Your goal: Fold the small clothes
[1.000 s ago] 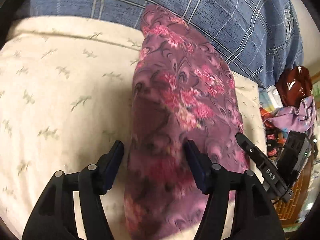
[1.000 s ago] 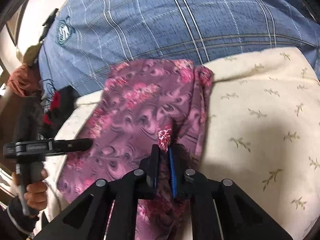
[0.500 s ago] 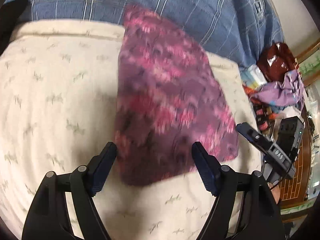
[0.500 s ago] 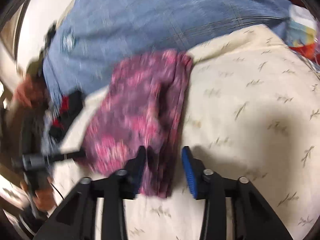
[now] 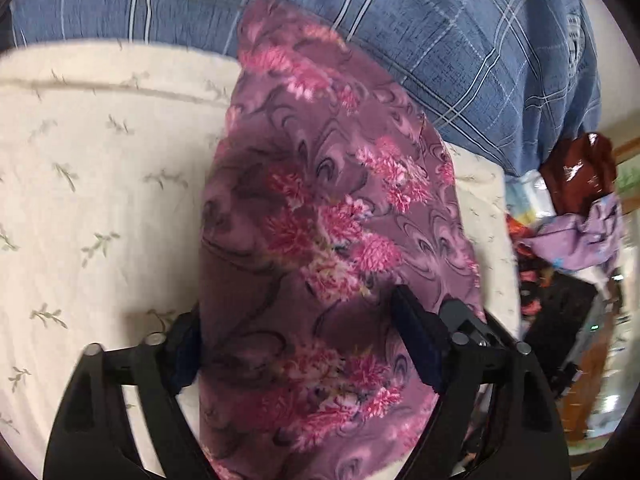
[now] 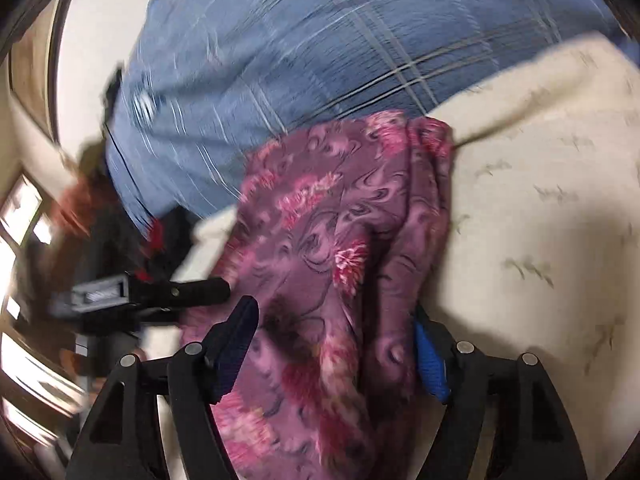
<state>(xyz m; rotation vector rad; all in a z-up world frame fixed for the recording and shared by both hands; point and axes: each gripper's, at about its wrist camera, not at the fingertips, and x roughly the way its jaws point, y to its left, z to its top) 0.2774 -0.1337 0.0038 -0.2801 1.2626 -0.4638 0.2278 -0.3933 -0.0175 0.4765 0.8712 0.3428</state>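
A purple garment with pink flowers (image 5: 320, 216) lies folded into a long strip on a cream cloth with small leaf sprigs (image 5: 100, 184). Its far end reaches the person's blue checked shirt (image 5: 440, 32). My left gripper (image 5: 296, 312) sits low over the near part; its jaws are closing with the garment between them, and the fabric hides part of the left pad. My right gripper (image 6: 334, 312) straddles the same garment (image 6: 328, 216) from the other side, jaws wide apart and the thick folded edge against the blue pad (image 6: 430, 364). A black finger of the left gripper (image 6: 172, 292) shows beside it.
The cream surface's far edge (image 6: 520, 92) runs right in front of the person. In the left wrist view a heap of lilac and coloured clothes (image 5: 580, 232) and a shiny dark red bag (image 5: 576, 172) lie off the right side. Bare cream cloth (image 6: 540, 240) spreads beside the garment.
A second ago the right gripper was shut on the garment's fold; it has let go and opened. Both grippers drew back off the garment's near end, then came forward to straddle it again.
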